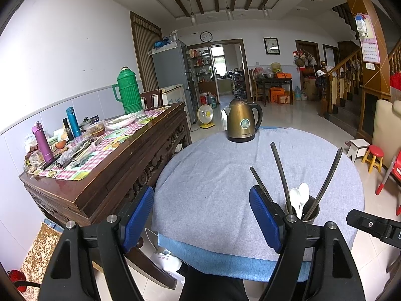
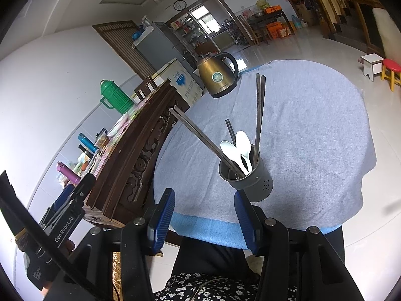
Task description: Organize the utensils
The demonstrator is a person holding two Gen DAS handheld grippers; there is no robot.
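Left tongs [image 1: 201, 217] and right tongs [image 2: 204, 214] gape (both empty).

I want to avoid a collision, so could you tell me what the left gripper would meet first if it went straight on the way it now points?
Probably only the grey tablecloth; the left gripper is open, the holder lies off to its right.

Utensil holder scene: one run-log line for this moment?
utensil holder: upright on table, holds chopsticks + white spoons | left gripper: open, empty | right gripper: open, empty

matt grey cloth [image 2: 313, 125] – glossy brass-toned metal kettle [image 2: 218, 75], smooth white plastic spoons [image 2: 241, 150]
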